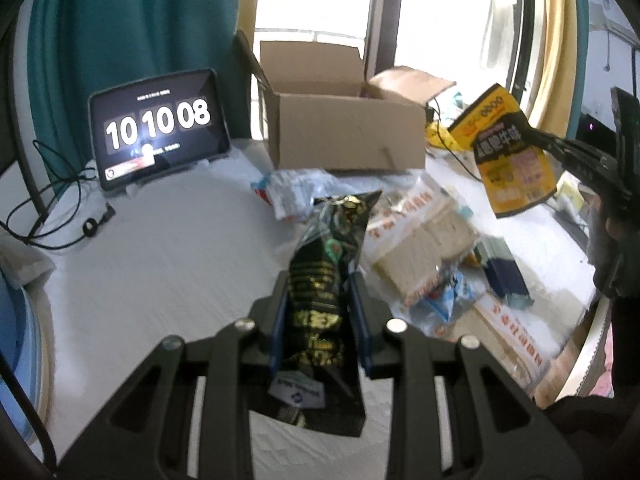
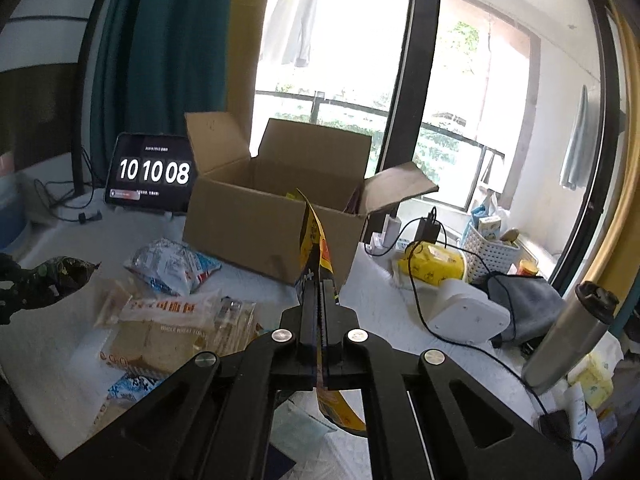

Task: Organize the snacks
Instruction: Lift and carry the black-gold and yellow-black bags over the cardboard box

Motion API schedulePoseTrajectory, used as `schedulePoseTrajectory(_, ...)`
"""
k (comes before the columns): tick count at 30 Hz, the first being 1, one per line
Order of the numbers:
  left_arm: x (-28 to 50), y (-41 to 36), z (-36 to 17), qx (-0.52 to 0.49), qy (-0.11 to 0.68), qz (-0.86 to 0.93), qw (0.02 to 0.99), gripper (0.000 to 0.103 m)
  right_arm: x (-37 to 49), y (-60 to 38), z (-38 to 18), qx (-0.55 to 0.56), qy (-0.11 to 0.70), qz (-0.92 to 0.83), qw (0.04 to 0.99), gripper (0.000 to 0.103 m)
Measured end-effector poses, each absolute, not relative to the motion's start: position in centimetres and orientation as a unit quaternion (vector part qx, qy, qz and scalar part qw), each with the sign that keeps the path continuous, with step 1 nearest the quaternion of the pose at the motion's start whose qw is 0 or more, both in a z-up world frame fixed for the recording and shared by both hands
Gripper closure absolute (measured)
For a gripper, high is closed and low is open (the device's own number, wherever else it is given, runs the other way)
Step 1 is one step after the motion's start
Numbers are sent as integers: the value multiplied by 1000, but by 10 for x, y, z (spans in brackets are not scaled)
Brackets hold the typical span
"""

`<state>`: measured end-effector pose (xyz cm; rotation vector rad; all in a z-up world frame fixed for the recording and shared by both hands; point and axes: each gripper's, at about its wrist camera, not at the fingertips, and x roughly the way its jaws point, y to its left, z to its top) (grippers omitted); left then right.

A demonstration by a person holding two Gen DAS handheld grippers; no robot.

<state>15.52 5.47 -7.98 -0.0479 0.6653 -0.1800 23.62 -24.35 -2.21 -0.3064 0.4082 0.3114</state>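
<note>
Your left claw [image 1: 318, 312] grips a black snack bag [image 1: 326, 264]; your right claw [image 2: 319, 304] pinches a yellow packet [image 2: 314, 240] edge-on, both lifted toward the open cardboard box [image 2: 256, 216] ahead for dropping in.

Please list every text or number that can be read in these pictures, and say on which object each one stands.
"10 10 08": on the screen of the black tablet; the small lines on it are too blurred.
"WHOLE WHEAT TOAST": on the clear bag of sliced bread.
Yellow and black snack packet in the right gripper: print too blurred.
Black and gold packet in the left gripper: unreadable.
</note>
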Motion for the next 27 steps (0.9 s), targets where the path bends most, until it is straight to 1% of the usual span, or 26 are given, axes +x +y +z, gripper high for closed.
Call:
schedulePoseTrajectory(15,193,56,-37,-28,275,-76,958,74,266,-240,12,-144,173,156,962,102)
schedulePoseTrajectory(23,216,53,-18,-18,252,-63,965,74,288,-240,24,-140,165,159,963,102)
schedulePoseTrajectory(27,232,46,-7,4,236,-60,970,74,300,-242,29,-140,162,157,964,102)
